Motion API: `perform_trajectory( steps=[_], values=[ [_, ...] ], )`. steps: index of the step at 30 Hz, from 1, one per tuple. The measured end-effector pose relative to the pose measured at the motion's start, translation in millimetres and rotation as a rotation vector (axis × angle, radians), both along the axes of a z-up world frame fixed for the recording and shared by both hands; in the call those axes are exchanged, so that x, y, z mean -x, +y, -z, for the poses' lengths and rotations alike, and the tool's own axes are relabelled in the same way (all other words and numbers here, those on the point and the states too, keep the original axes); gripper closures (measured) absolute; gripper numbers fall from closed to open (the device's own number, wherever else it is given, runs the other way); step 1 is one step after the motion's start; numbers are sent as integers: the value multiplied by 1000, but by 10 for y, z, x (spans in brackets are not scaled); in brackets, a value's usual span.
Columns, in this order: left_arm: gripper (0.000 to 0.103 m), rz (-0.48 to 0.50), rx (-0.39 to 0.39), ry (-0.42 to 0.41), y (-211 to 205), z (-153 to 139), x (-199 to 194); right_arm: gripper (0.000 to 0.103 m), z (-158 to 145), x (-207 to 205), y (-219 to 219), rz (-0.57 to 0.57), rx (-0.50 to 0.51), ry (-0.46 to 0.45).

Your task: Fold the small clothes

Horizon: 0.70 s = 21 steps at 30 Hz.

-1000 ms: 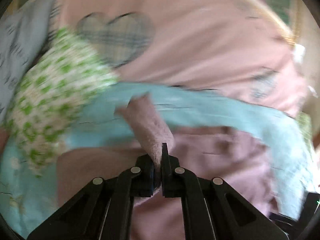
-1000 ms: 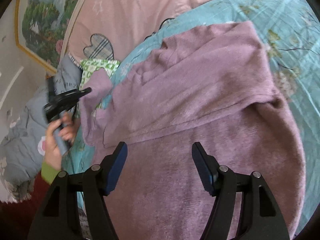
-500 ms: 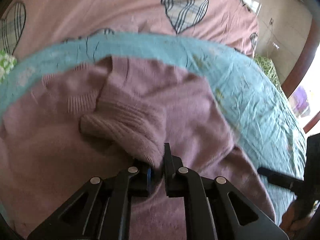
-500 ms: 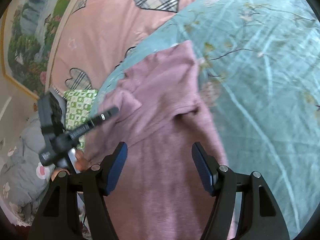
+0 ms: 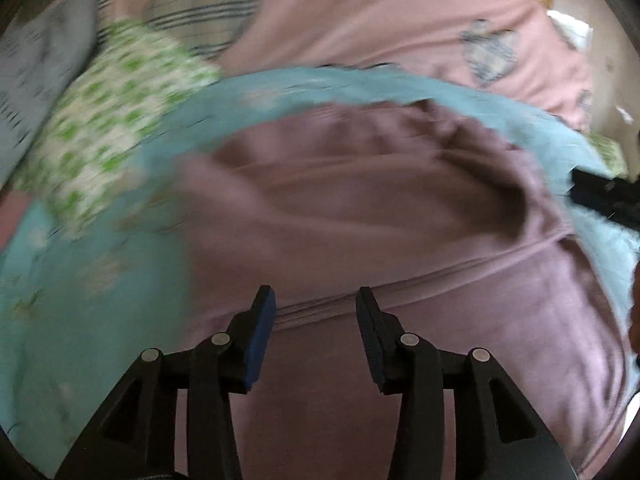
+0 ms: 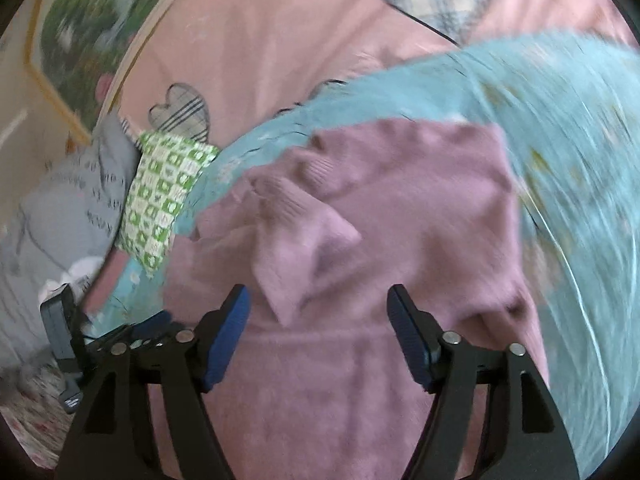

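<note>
A mauve knit sweater lies on a light blue floral sheet. Its sleeve lies folded across the body in the right wrist view, where the sweater fills the middle. My left gripper is open and empty, low over the sweater's lower part. My right gripper is open and empty over the sweater, just below the folded sleeve. Both views are blurred by motion.
A green-and-white checked cloth and a grey garment lie at the left. A pink quilt with plaid hearts lies behind the blue sheet. The other gripper shows at the right edge and lower left.
My left gripper carried the sleeve across the sweater, then opened and let it go; the sleeve now lies folded on the body. Both cameras have swung.
</note>
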<state>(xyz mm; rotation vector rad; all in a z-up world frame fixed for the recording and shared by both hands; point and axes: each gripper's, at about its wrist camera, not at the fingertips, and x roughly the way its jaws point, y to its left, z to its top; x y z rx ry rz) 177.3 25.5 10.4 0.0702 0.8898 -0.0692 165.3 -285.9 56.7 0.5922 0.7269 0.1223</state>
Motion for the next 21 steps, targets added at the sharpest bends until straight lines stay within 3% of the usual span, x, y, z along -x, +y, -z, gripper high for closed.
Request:
perform_trajectory(
  steps=[3,7,10,12,13,14,16,17,19,21],
  values=[
    [60,-73,-40,37,289,146,26,23,-74,-286,320,-54,171,12],
    [59,-135,-62,57,482,291,6,23,58,-601,623,-56,432,94],
    [58,-164,-44,60,519,347,-82,24,216,-749,648,-32,503,146],
    [58,-179,-30,43,501,323,-150,47,265,-780,532,11,456,158],
    [58,-191,-25,36,500,309,-166,83,261,-801,453,18,383,161],
    [58,-210,-22,34,504,303,-195,90,214,-773,360,36,303,132],
    [57,-246,-1,35,553,313,-239,90,20,-517,38,142,92,-30],
    [57,-254,20,38,598,327,-253,90,9,-390,-111,223,51,-45],
    [57,-270,32,40,648,356,-248,90,183,-278,-325,299,-10,2],
    [57,-278,48,42,685,376,-241,89,499,-335,-421,250,-74,129]
  ],
)
